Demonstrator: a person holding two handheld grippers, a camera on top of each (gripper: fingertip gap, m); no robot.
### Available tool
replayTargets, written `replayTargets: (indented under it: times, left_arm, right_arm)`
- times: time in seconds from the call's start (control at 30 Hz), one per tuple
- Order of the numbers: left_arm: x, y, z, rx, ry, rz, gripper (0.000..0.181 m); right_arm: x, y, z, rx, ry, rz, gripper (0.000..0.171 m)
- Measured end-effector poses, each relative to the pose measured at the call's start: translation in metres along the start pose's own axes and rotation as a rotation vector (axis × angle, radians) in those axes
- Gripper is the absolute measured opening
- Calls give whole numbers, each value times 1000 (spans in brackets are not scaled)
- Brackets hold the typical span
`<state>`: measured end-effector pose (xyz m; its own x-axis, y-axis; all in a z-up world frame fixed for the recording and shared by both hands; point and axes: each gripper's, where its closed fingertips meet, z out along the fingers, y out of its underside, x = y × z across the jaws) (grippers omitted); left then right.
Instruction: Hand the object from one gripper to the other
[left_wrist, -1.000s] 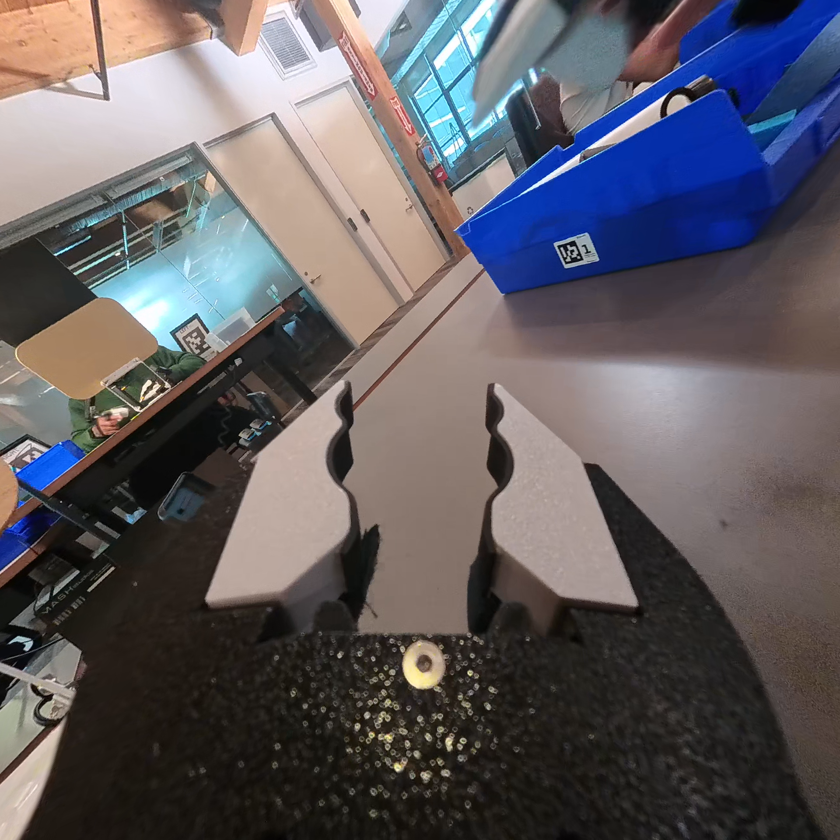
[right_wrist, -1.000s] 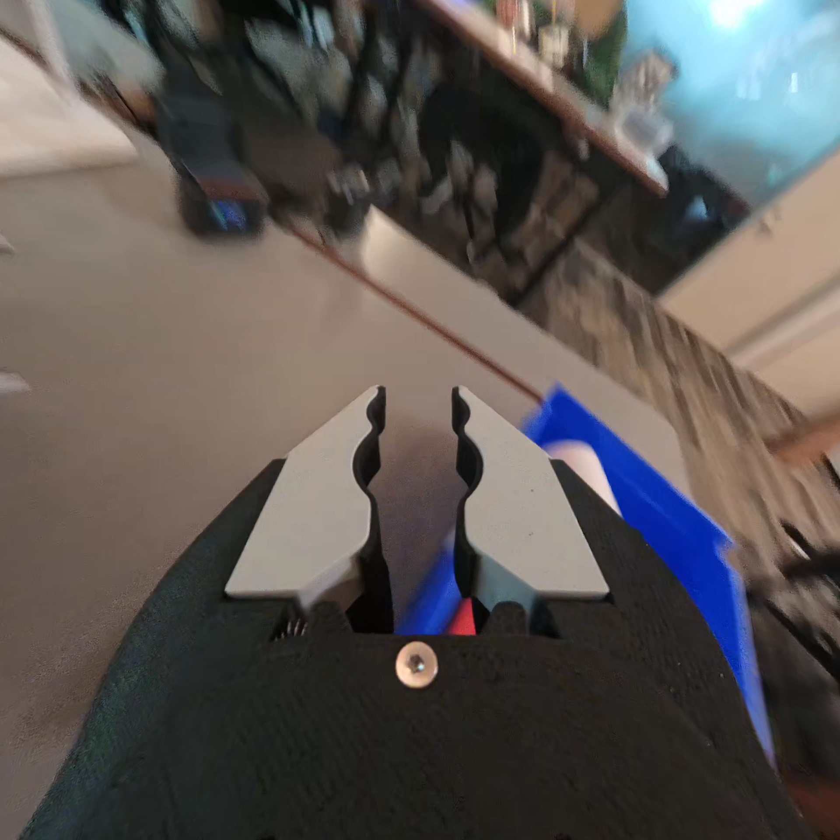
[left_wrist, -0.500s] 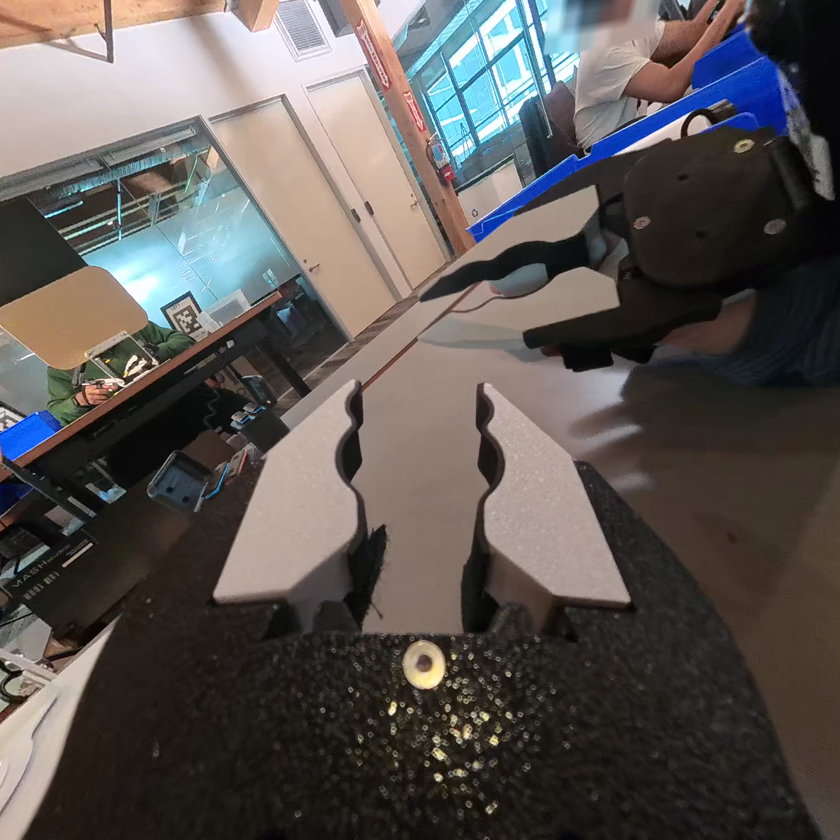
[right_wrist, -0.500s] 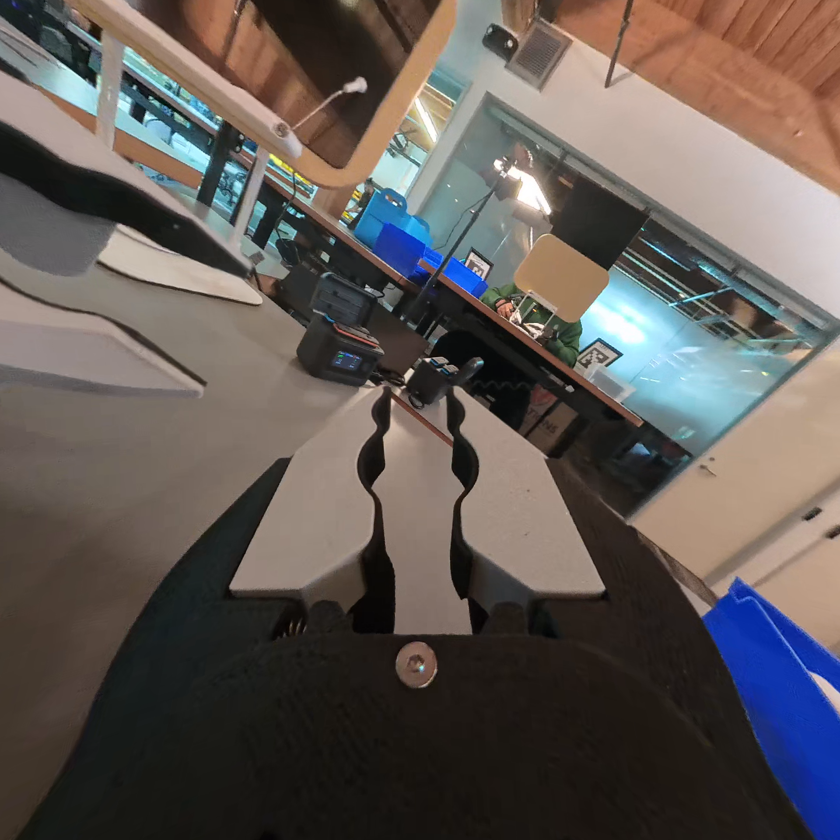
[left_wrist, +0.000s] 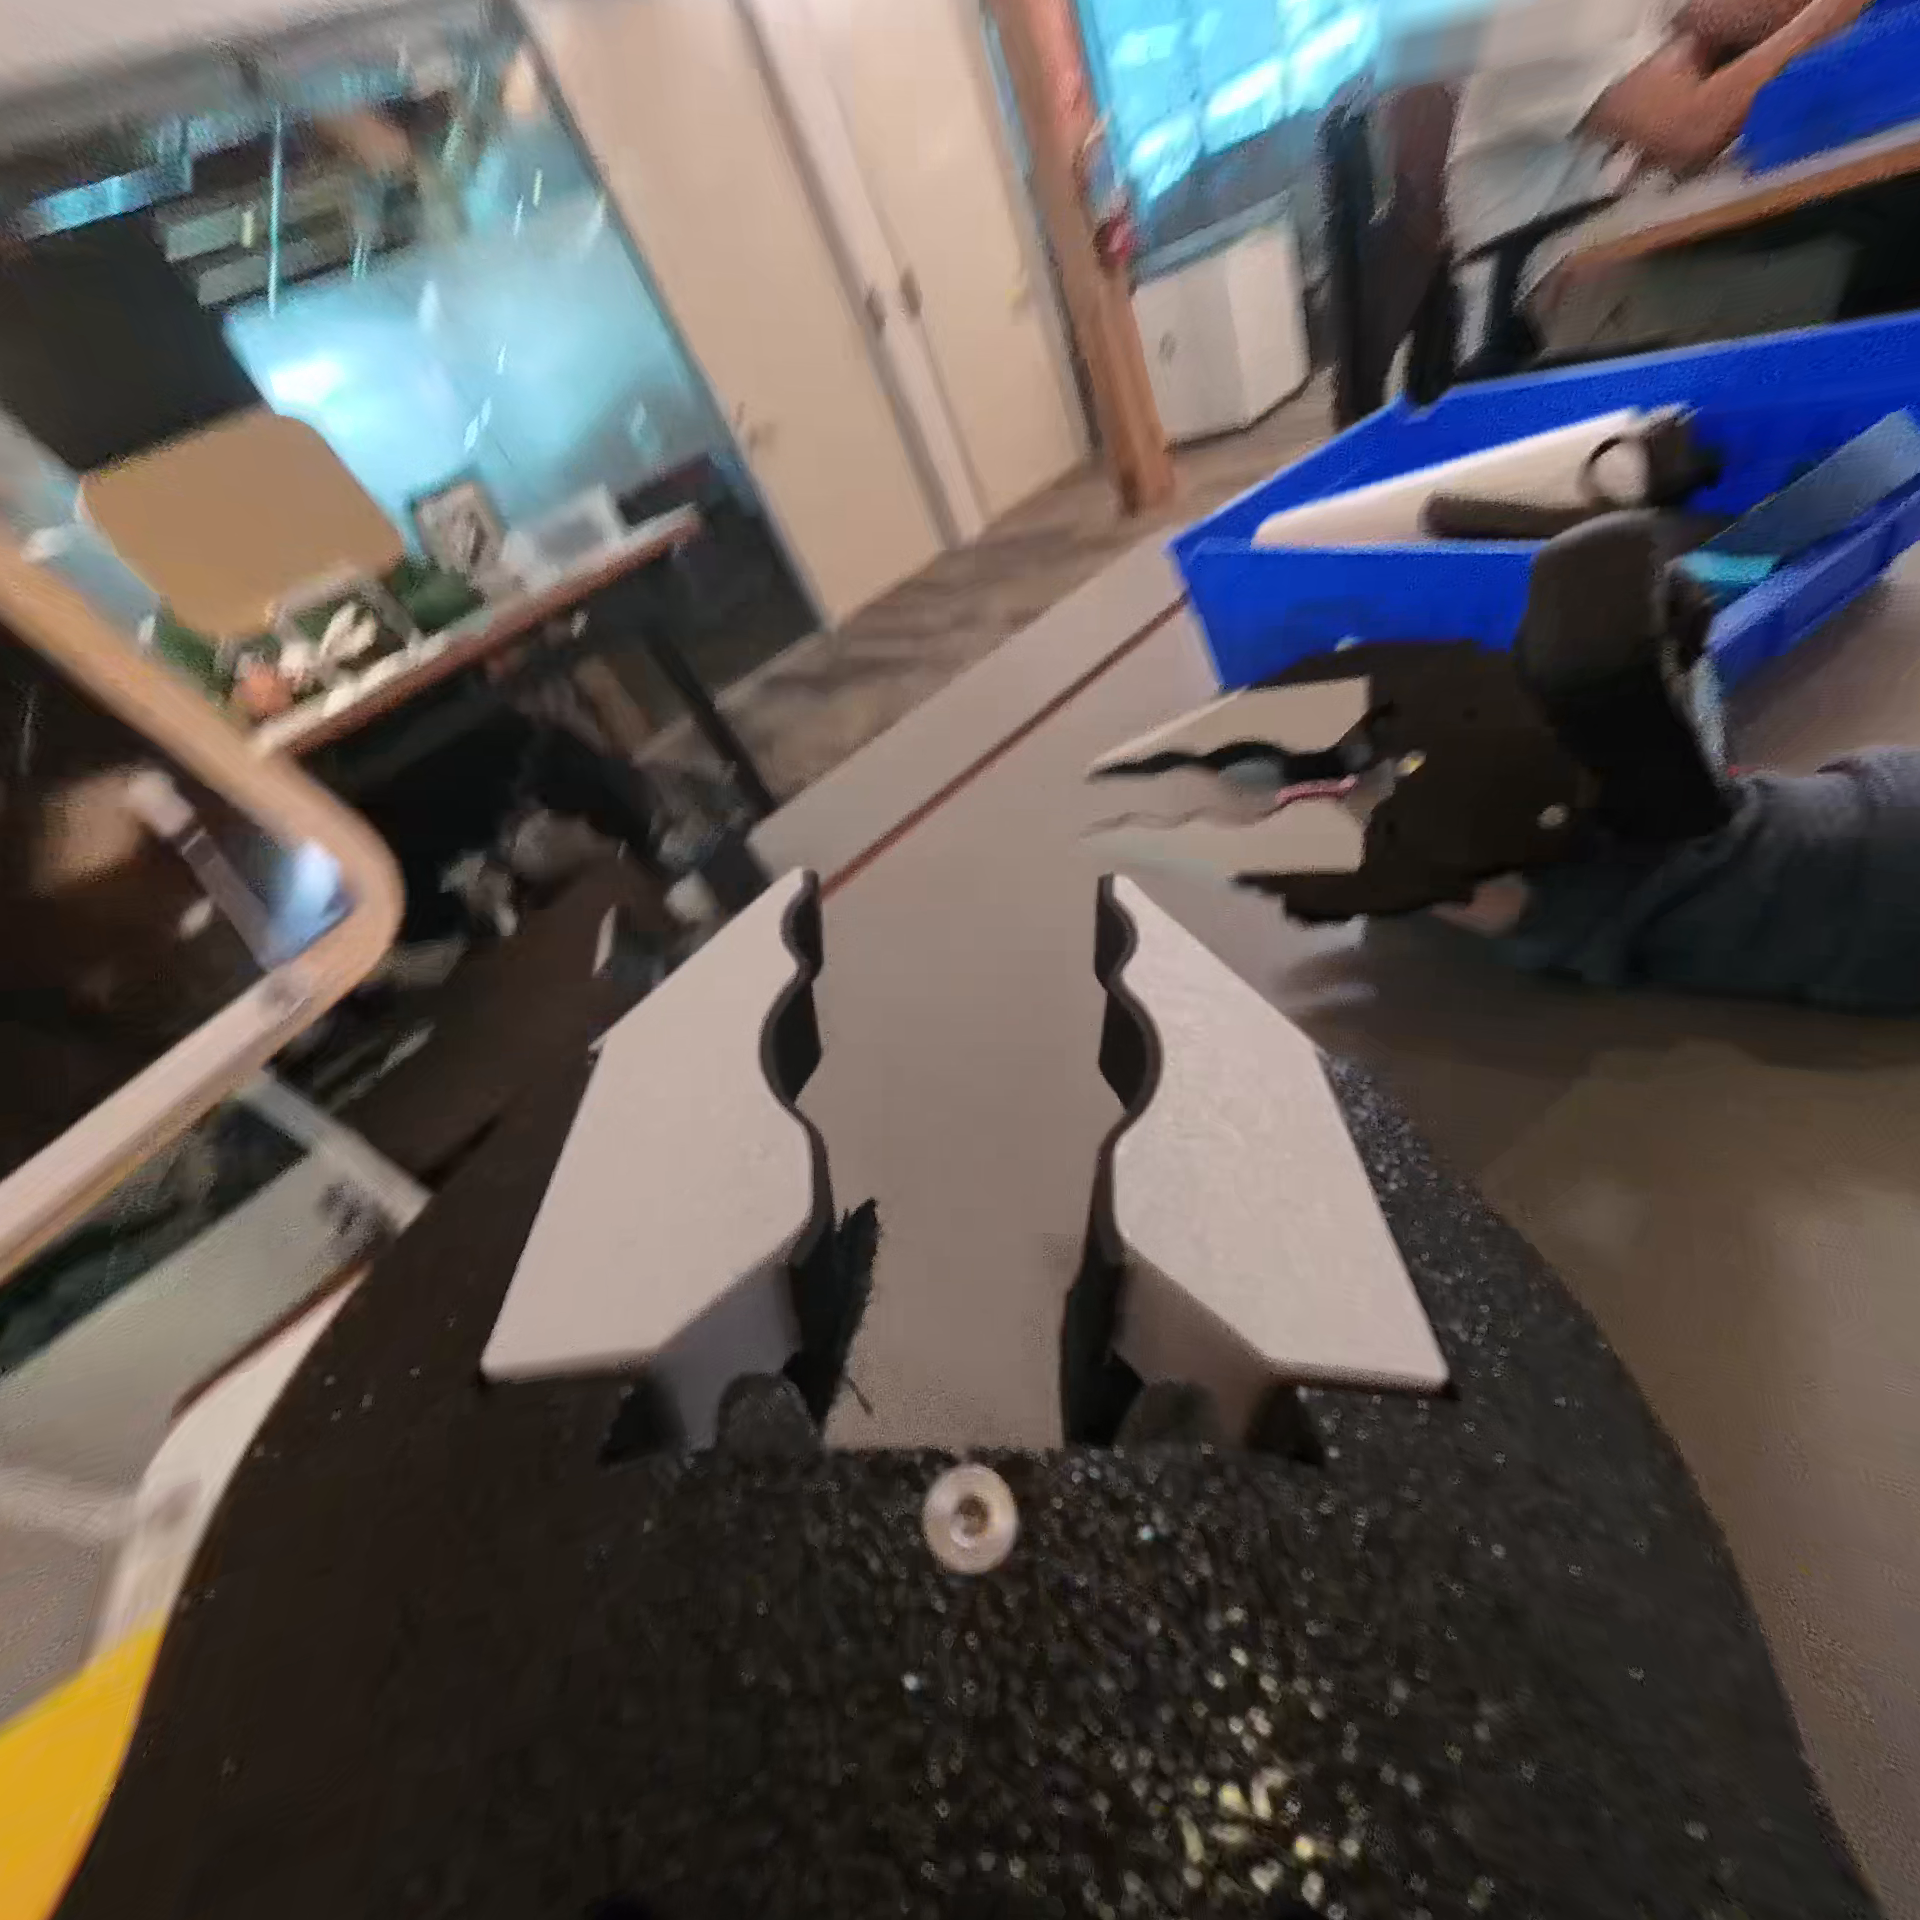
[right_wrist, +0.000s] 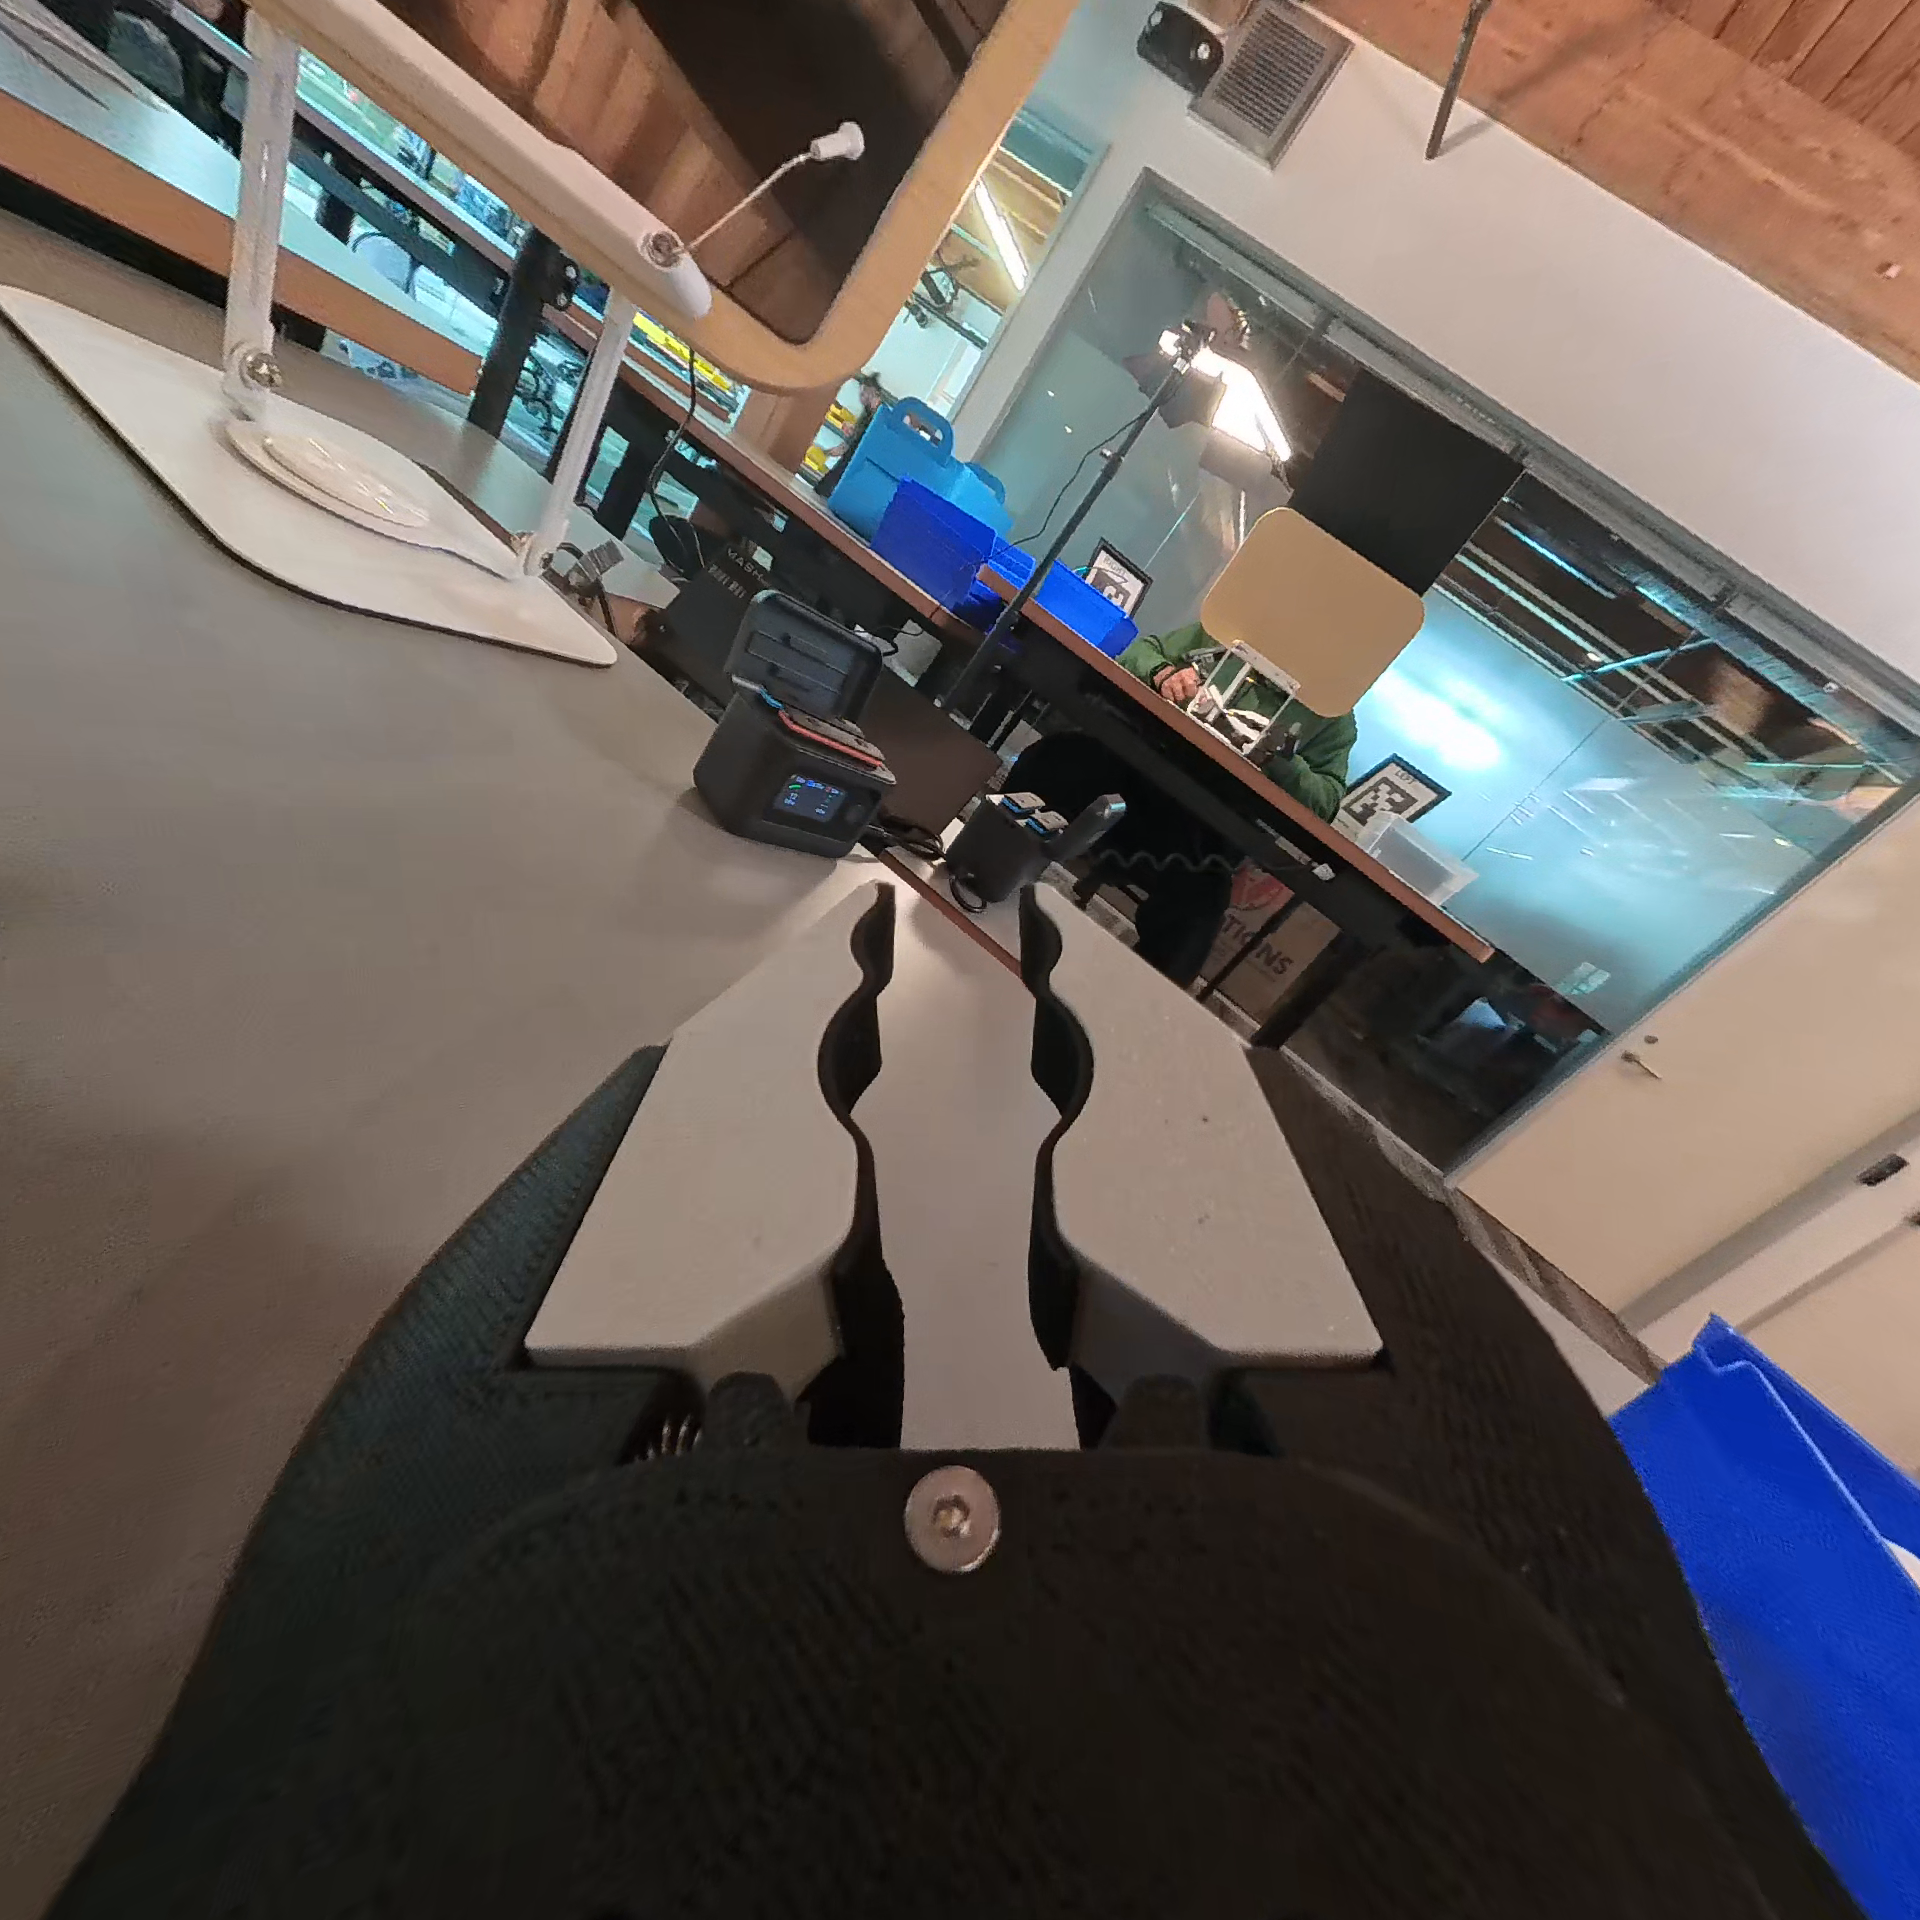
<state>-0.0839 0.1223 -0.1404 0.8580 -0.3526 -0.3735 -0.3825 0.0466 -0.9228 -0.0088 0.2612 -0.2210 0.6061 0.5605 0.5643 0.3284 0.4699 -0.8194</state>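
My left gripper (left_wrist: 954, 909) is open and empty, held low over the grey table (left_wrist: 1558, 1195). My right gripper (right_wrist: 956, 899) is open with a narrower gap and also empty; it shows in the left wrist view (left_wrist: 1101, 800) ahead to the right, lying on its side, with a sleeve (left_wrist: 1787, 883) behind it. A blue bin (left_wrist: 1382, 613) behind the right gripper holds a white cylinder (left_wrist: 1455, 488) with a dark end. The bin's corner shows in the right wrist view (right_wrist: 1787, 1538). Neither gripper holds anything.
A white stand base (right_wrist: 343, 520) with a wooden-rimmed frame (right_wrist: 831, 343) stands at the table's left. A black power unit (right_wrist: 790, 774) and a small black charger (right_wrist: 997, 847) sit at the far edge. A person sits at another table beyond (right_wrist: 1247, 665). Left tips to right tips: about 20 cm. The black power unit (right_wrist: 790, 774) lies some 20 cm from my right tips, 30 cm from my left tips.
The left gripper has pulled back and swung left, so the right gripper now lies farther off to its right. The left gripper has gone from the right wrist view. Both jaws stay open.
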Motion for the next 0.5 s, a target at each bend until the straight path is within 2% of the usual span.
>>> replayTargets:
  times: [0.13, 0.27, 0.37, 0.5]
  left_arm:
    - [-75, 41, -76, -286, -181, -83, 52]
    - [-134, 125, -171, -731, -321, -240, 41]
    - [-131, 172, -209, -907, -166, -287, 36]
    - [-110, 209, -213, -997, 60, -348, 51]
  right_arm:
    - [-2, 0, 1, -2, -13, -3, 23]
    - [-7, 0, 2, -3, -28, -28, 23]
    - [-9, 0, 2, -6, -35, -40, 23]
    - [-12, 0, 4, -13, -41, -58, 23]
